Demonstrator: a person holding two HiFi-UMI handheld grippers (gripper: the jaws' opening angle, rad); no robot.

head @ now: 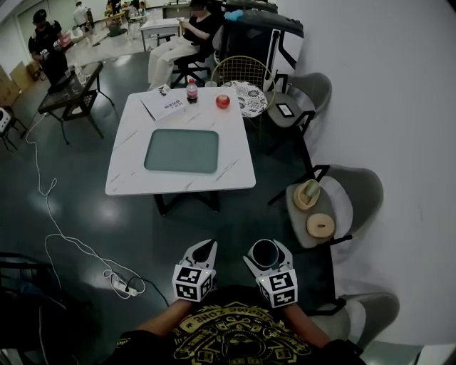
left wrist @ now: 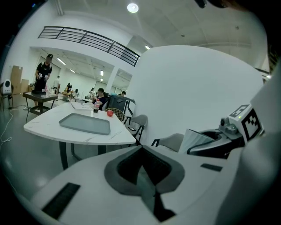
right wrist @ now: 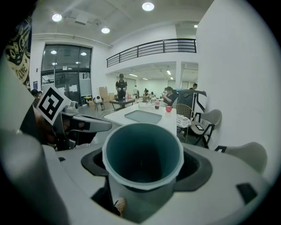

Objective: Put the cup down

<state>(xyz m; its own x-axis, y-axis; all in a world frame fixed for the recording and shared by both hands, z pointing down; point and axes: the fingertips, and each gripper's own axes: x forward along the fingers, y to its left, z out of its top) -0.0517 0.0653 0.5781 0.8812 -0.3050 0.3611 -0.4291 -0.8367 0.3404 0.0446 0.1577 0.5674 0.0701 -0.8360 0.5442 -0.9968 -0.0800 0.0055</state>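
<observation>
- A white marble-look table point(head: 128, 175) stands mid-room on a dark, glossy floor point(head: 64, 214).
- Grey chairs point(head: 360, 189) line the plain white wall point(head: 385, 85).
- A white cable point(head: 57, 242) trails across the floor.
- Round ceiling lights point(right wrist: 148, 6) shine above a railed balcony point(right wrist: 153, 46).

White table point(head: 135, 178), grey tray point(head: 182, 151) at centre. Along far edge: booklet point(head: 164, 103), bottle point(head: 191, 90), red fruit point(head: 223, 101). Wire chair point(head: 239, 68) just behind, patterned cushion point(head: 249, 96) on it. Grey chair point(head: 363, 189) at right, two round items on seat. White cable point(head: 57, 235) across dark floor at left. Seated person point(head: 189, 36) beyond table.
</observation>
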